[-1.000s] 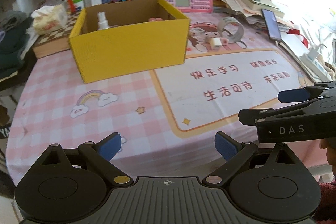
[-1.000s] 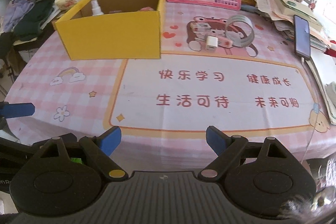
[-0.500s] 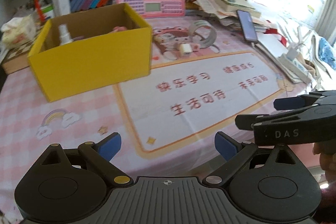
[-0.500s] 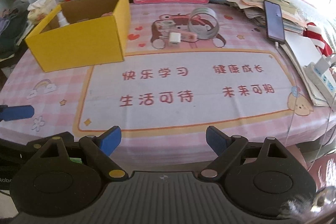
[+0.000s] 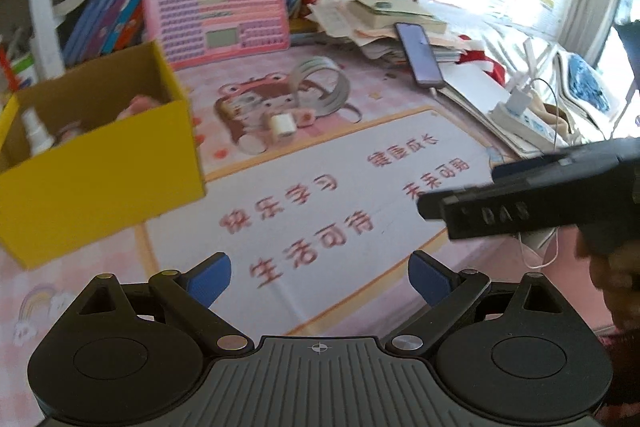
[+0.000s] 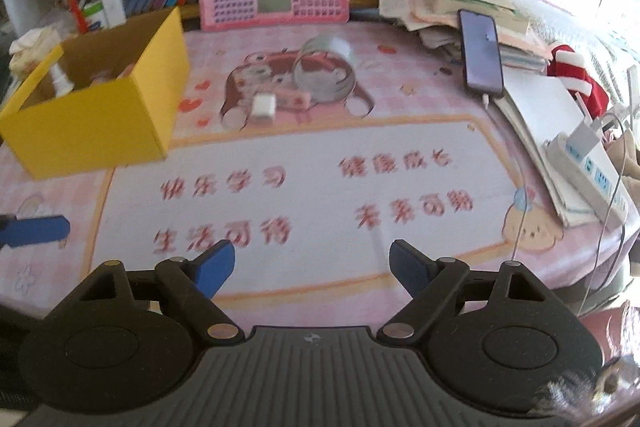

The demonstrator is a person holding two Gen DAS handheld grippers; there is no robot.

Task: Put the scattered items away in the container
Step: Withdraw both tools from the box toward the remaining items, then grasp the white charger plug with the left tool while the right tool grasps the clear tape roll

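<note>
Presently: table mat (image 6: 304, 163) lettered 快乐学习, 生活可待; yellow box (image 6: 92, 131) far left; white charger (image 6: 263, 107) and tape ring (image 6: 326, 73) beside it; "DAS"-marked right claw (image 6: 312, 267) closing, empty; left claw (image 5: 320, 279) spread, empty

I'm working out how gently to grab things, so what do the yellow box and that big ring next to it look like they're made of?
Yellow box: cardboard, matte yellow outside, bare brown inside, with thin folded walls. Big ring: probably a roll of clear tape; glossy and see-through, the mat's print shows through it, though blur leaves that open.
</note>
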